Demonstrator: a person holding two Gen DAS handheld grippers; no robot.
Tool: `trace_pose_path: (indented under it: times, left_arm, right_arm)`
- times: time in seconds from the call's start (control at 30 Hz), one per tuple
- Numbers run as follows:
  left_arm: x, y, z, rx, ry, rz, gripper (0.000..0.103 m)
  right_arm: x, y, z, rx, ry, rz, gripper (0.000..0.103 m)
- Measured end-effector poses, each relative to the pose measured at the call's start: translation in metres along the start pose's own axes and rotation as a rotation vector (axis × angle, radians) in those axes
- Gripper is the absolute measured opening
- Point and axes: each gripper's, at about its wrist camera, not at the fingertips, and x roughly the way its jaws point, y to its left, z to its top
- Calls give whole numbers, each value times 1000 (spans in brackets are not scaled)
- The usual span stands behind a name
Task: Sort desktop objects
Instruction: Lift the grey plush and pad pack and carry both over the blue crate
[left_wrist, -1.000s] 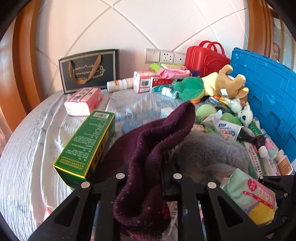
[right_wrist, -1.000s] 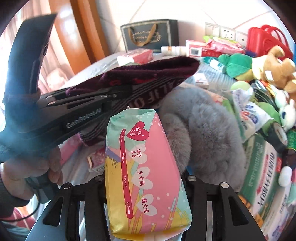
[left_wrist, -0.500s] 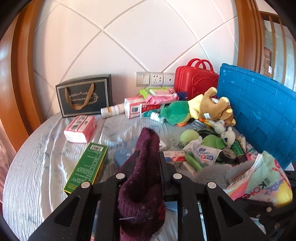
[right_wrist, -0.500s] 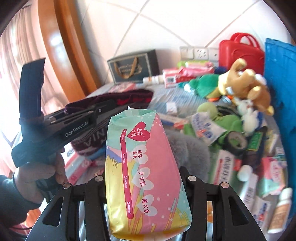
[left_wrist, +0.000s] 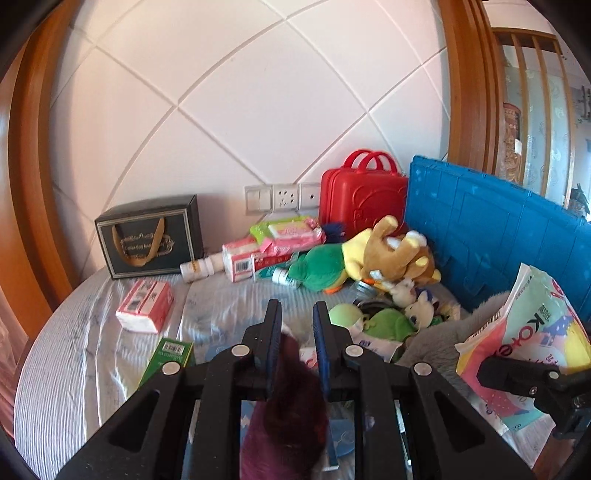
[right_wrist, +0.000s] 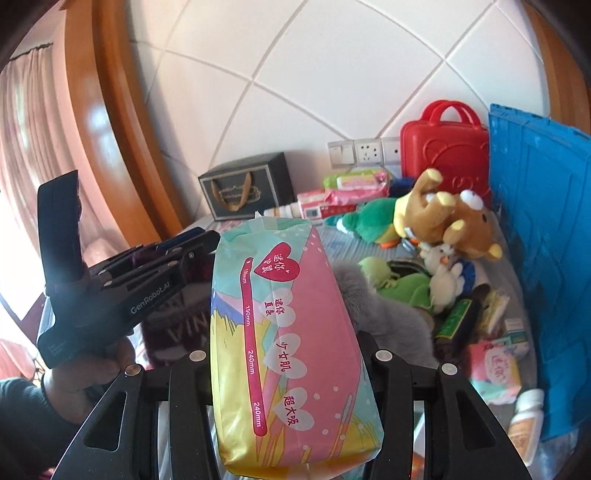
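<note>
Pad pack clamped, R gripper.

Both views are bright with warm daylight, strongest at the curtain in the right wrist view, where the window side washes out pinkish. The wooden frame beside the curtain carries glossy glare streaks. Fisheye bending curves that frame and the white wall panels (dark vignette fills every corner). Near the curtain, the person's hand sits in shadow, slightly soft.
</note>
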Motion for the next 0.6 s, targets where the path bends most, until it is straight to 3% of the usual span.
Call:
trace_pose_path:
  times: [0.23, 0.6]
  left_arm:
    - [-14, -30, 45, 51, -64, -68, 17]
    - [-13, -106, 111, 119, -137, -177, 17]
  right_arm:
    - [-42, -19, 38, 31, -82, -20, 46]
    - [-151, -59, 103, 58, -266, -161, 46]
